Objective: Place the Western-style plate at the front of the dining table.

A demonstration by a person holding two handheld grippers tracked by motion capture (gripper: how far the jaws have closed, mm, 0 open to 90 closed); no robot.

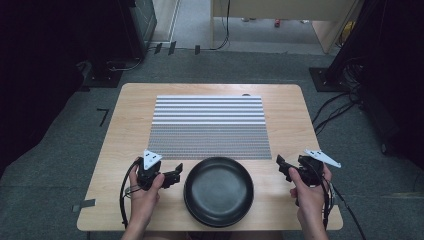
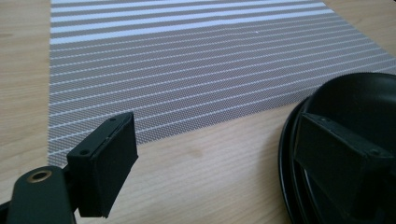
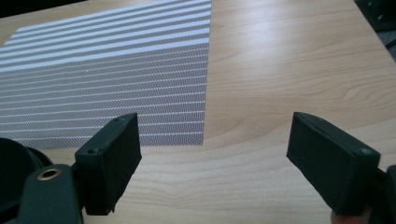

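Note:
A black plate (image 1: 218, 191) lies on the wooden table (image 1: 125, 135) near its front edge, just in front of a grey and white striped placemat (image 1: 209, 126). My left gripper (image 1: 176, 174) hovers at the plate's left side, open, with nothing between its jaws. In the left gripper view the plate's rim (image 2: 327, 93) runs behind my right-hand jaw, and the placemat (image 2: 187, 70) lies ahead. My right gripper (image 1: 280, 165) is held to the right of the plate, open and empty. The right gripper view shows the placemat (image 3: 107, 84) ahead at left and a sliver of the plate (image 3: 14, 163) at lower left.
Bare wood (image 3: 289, 70) lies right of the placemat. Around the table is grey carpet (image 1: 60, 150) with cables (image 1: 335, 110) at the right, a dark stand (image 1: 107, 70) at the back left and a wooden desk (image 1: 280, 10) at the far back.

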